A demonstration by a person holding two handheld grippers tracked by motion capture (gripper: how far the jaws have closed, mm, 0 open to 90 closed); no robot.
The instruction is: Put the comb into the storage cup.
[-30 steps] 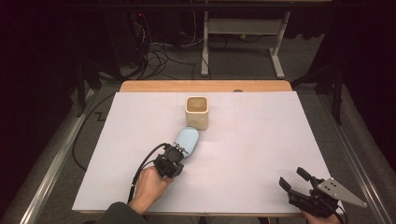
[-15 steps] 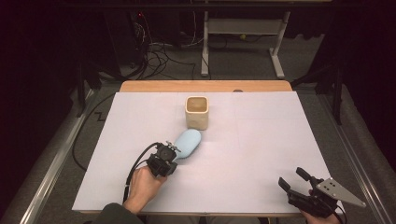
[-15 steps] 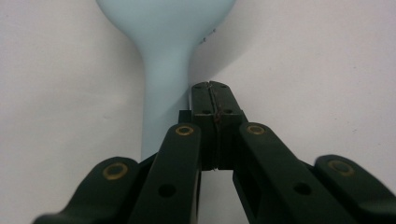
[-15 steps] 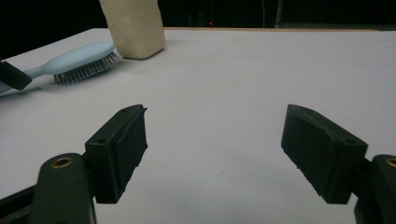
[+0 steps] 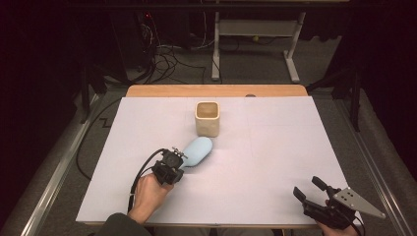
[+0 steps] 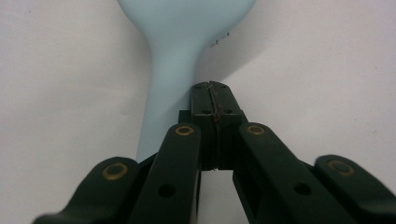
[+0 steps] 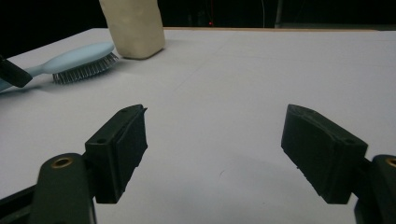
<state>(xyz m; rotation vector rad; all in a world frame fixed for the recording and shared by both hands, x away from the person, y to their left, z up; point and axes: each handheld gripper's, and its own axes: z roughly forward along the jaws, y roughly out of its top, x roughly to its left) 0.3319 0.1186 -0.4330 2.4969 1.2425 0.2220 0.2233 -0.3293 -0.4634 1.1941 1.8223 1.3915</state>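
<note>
The right gripper (image 5: 306, 186) sat closest to the person, at the near edge of the bench (image 5: 275, 147), well apart from the cream cup (image 5: 207, 120) and off to its right. Its jaws stood wide apart with nothing between them, and in the right gripper view (image 7: 215, 154) only bare white surface lay in the gap.

Farther in, the left gripper (image 5: 177, 157) lay short of the cup and slightly to its left. Its jaws were pressed together on nothing. In the left gripper view (image 6: 212, 93) the two pads met along a thin seam.

The pale blue hairbrush (image 5: 198, 150) lay bristles down on the bench. Its head nearly touched the cup's near side, and its handle ran back from the cup toward the left gripper. The handle (image 6: 175, 56) passed just beside the closed jaws, on their left in that view, not between them. The long axis of the brush ran almost in line with the gripper's own pointing.

The left hand was by far the nearer one to the brush. A grasp would probably need the jaws opened and shifted sideways over the handle.
</note>
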